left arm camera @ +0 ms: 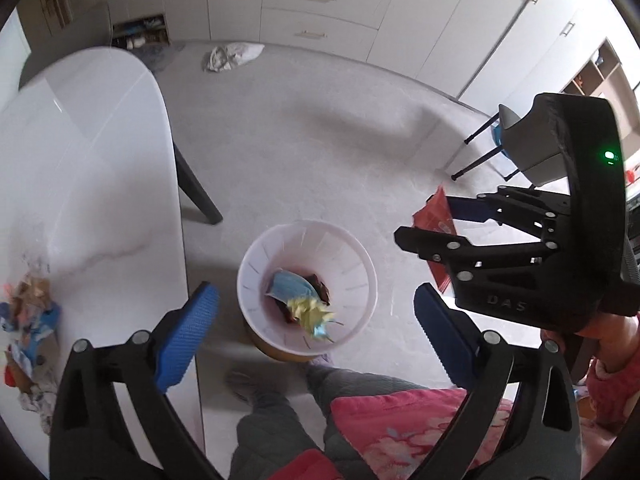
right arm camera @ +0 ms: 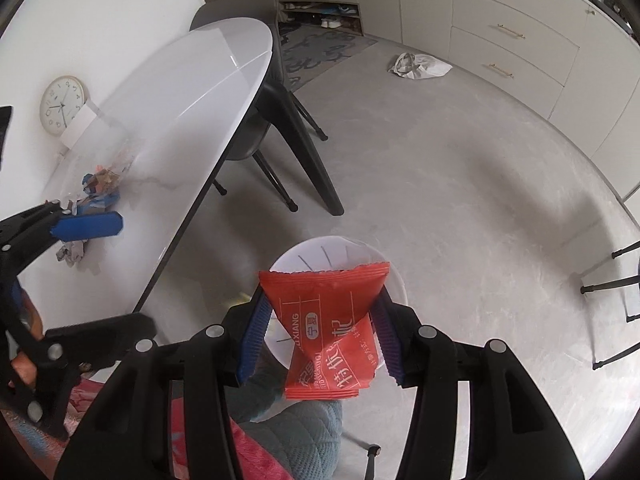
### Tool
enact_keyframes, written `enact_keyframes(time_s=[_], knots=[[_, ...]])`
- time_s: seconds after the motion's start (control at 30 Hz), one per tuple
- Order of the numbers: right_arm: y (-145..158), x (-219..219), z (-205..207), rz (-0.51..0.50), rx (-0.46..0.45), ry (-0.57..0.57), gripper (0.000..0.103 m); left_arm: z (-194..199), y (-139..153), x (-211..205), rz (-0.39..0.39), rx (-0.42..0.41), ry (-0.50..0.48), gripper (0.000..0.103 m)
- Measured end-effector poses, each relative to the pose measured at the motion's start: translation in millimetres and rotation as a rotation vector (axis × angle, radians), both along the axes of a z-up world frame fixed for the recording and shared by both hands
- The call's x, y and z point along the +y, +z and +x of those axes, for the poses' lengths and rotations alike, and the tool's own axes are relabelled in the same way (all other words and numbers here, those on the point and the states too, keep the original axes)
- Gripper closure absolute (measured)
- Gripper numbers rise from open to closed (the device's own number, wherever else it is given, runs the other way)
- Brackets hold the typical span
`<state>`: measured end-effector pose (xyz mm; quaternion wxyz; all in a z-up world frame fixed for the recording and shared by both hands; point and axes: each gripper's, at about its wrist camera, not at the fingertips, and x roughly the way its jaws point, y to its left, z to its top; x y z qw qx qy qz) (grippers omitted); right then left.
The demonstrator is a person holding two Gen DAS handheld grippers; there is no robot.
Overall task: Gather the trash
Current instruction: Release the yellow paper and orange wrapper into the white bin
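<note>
A white trash bin [left arm camera: 362, 276] stands on the floor beside the table and holds a blue mask [left arm camera: 290, 286] and a blurred yellow wad [left arm camera: 314, 314] at its mouth. My left gripper [left arm camera: 316, 320] is open and empty above the bin. My right gripper [right arm camera: 320, 332] is shut on a red snack wrapper [right arm camera: 324, 312] and holds it over the bin [right arm camera: 360, 254]. The wrapper also shows in the left wrist view [left arm camera: 434, 216], right of the bin. A pile of mixed trash [left arm camera: 28, 320] lies on the white table [left arm camera: 88, 184]; it shows in the right wrist view [right arm camera: 98, 188] too.
A black table leg [left arm camera: 198, 190] and a dark chair [right arm camera: 288, 120] stand by the table. A white bag [left arm camera: 230, 56] lies on the floor near the cabinets. A second chair [left arm camera: 516, 136] is at the right. My legs [left arm camera: 280, 412] are below the bin.
</note>
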<state>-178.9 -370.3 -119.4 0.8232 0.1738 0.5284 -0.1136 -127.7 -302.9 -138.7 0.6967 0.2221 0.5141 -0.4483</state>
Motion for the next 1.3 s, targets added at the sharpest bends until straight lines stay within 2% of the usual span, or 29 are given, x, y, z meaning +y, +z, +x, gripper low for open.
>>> enact_keyframes(time_s=[0.1, 0.33, 0.37, 0.43, 0.47, 0.53, 0.97, 1.3], knots=[[2, 0, 1, 0.000, -0.001, 0.008, 0.052, 3, 6, 3, 0.002, -0.033, 0.018, 0.008], [2, 6, 9, -0.017, 0.003, 0.024, 0.051, 16, 11, 17, -0.004, -0.043, 0.069, 0.008], [1, 8, 12, -0.022, 0.009, 0.030, 0.045, 16, 10, 19, -0.005, -0.043, 0.077, 0.008], [0, 13, 16, -0.064, 0.031, 0.023, 0.008, 20, 12, 25, -0.013, -0.041, 0.097, 0.008], [0, 16, 17, -0.109, 0.041, 0.010, 0.003, 22, 12, 27, -0.015, -0.039, 0.104, 0.008], [0, 22, 21, -0.155, 0.055, 0.013, 0.002, 24, 13, 31, -0.017, -0.038, 0.122, 0.008], [-5, 30, 36, -0.114, 0.087, -0.011, 0.002, 36, 19, 62, -0.028, -0.029, 0.198, 0.008], [-4, 52, 52, -0.112, 0.087, 0.037, 0.002, 47, 20, 92, -0.029, -0.024, 0.288, 0.008]])
